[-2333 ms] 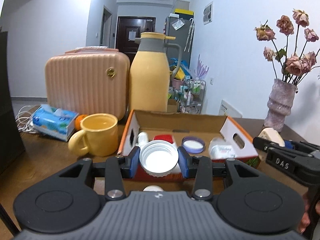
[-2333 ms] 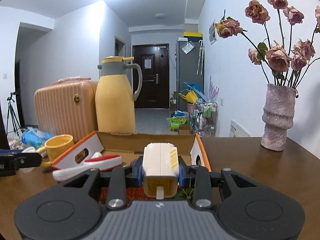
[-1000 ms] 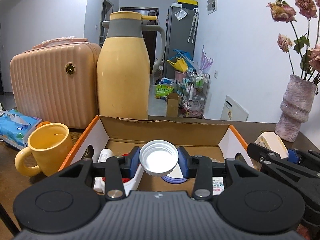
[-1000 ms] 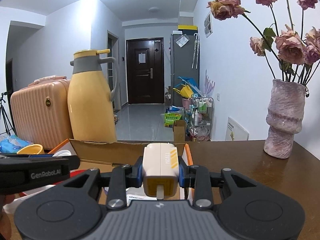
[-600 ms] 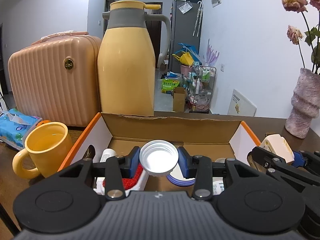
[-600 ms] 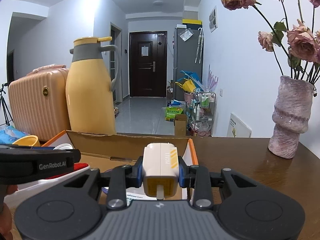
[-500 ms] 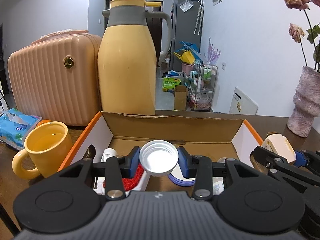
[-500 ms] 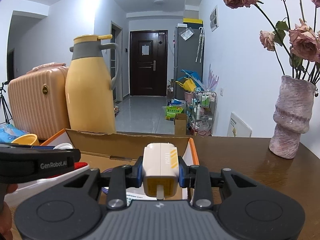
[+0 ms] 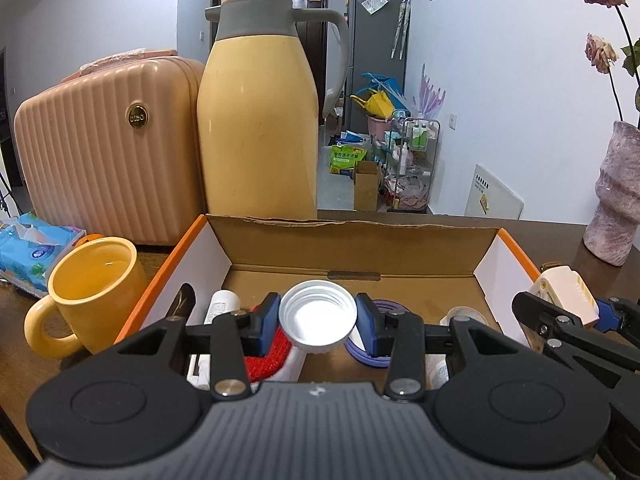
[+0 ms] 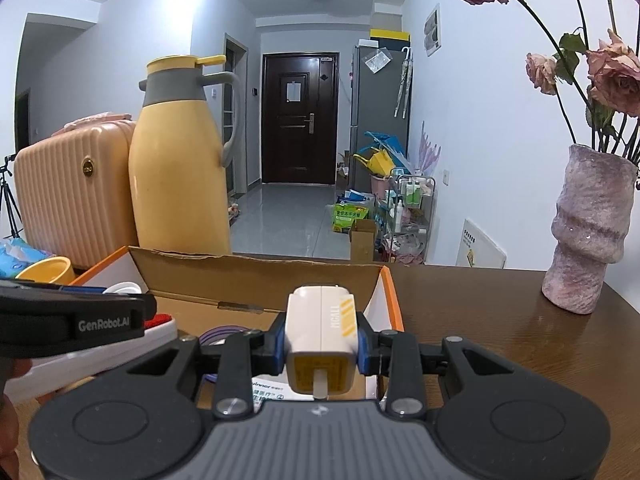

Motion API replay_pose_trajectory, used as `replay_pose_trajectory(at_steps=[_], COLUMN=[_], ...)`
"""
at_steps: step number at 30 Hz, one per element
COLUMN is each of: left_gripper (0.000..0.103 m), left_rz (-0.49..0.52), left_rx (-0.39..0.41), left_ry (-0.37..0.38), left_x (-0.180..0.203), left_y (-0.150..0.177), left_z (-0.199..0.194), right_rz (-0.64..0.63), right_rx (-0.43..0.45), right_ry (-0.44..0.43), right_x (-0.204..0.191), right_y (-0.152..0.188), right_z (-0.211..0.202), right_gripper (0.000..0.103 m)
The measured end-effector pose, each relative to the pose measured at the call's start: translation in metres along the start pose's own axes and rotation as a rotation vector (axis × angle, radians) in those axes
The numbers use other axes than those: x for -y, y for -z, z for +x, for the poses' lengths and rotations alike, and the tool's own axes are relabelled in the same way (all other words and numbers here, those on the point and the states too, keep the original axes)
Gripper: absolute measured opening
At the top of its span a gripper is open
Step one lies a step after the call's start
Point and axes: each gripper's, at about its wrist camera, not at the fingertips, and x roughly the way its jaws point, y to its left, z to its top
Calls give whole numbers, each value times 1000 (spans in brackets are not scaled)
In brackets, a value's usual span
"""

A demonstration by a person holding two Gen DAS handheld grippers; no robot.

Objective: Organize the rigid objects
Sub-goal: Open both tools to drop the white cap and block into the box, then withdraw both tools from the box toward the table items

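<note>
Left wrist view: a white bottle cap (image 9: pixel 318 318), open side up, is clamped between the blue pads of the left gripper (image 9: pixel 318 322) and held above the cardboard box (image 9: pixel 352 240). Box contents are seen only here in full: a white tube (image 9: pixel 222 306) at left, a red-and-white item (image 9: pixel 268 356) under the cap, a purple ring lid (image 9: pixel 378 354) to its right, and a small round obj. (image 9: pixel 464 314) further right, too hidden to identify. A yellow mug (image 9: pixel 96 284) stands just beside the box's left wall, w/ a blue tissue pack (image 9: pixel 28 250) left of it. A pink ribbed case (image 9: pixel 108 160) and a yellow thermos jug (image 9: pixel 260 120) stand behind the box. At far right the right gripper (image 9: pixel 560 312) is seen side-on, closed on a white charger plug (image 9: pixel 562 292) near the box's right wall.

Right wrist view: the left gripper is seen only as a black bar at left, blocking most of the box interior. The charger plug is gripped narrow between the fingers, prong toward the camera, over the box's right end. A pink vase (image 10: pixel 588 228) w/ dried roses (image 10: pixel 616 76) is shown whole only here, on the wooden table (image 10: pixel 480 304), well apart from the box.
</note>
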Motion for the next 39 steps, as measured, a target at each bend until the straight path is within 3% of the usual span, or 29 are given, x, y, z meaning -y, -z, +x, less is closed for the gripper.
replay_pose_trajectory(at_steps=[5,6,7,9,11,13,15,39], left_gripper=[41,46,61,78,83,98,102,103], left_rz=[-3,-8,-14,-19,-23,-39,-47,-78], left_rx=[-5,-5,-5,5,15,16,25,53], left_ry=[-3,-5,-10,-50,-79,-94,-120,-103], left_x=[0,-1,-1,-1,-1,-3,-5,-10], left_y=[0,1,2,2,1,1,1,2], left_z=[0,-1,-2,-3,-5,-5,-6,-22], right_rz=[-8,-7,-6,-6,-2,5,10,12], right_rx=[-6,-12,-15,-11,-7,4,8,31], right_ry=[-5,-9,-12,-7,10,30,41,78], right_x=[-1,-1,0,0,2,3,5,10], right_y=[0,0,0,-1,-1,-1,-1,-2], right_z=[1,2,2,1,0,-2,-3,-18], right_gripper=[31,31,32,60,78,86,96,98])
